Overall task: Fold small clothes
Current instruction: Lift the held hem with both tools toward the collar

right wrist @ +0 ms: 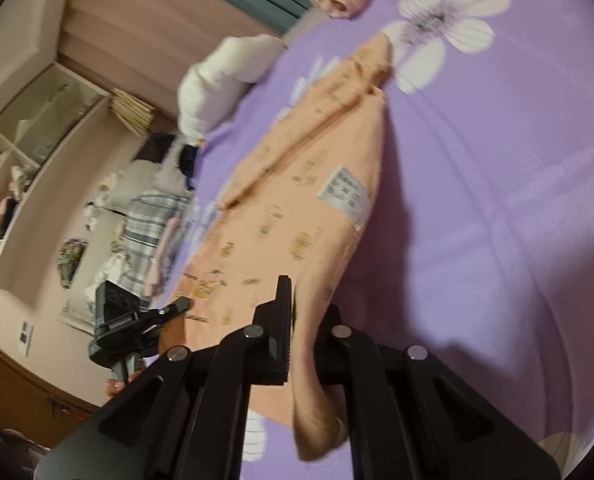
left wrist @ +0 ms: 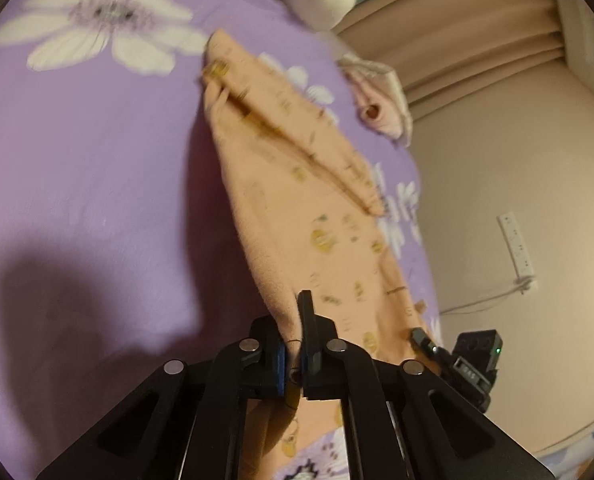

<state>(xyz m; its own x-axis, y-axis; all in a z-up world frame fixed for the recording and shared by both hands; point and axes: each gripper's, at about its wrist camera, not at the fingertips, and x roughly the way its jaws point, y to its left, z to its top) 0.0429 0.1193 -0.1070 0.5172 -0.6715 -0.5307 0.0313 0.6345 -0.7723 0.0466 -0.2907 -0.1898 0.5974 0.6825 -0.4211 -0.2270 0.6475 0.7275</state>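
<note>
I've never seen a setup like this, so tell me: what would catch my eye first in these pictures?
First, the peach printed garment stretched across the middle of a purple bedsheet with big white flowers. Its near edge is pinched at two spots: the left gripper and the right gripper are each shut on the cloth, black fingers low in each view. A white care label shows on the garment in the right wrist view.

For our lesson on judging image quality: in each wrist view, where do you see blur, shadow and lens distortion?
Left wrist view: the orange garment is motion-smeared, a dark shadow falls on the purple sheet at lower left, and the fisheye bends the wall. Right wrist view: the garment's white label is too blurred to read, shadow darkens the sheet at lower right, and dark corners frame the picture.
</note>
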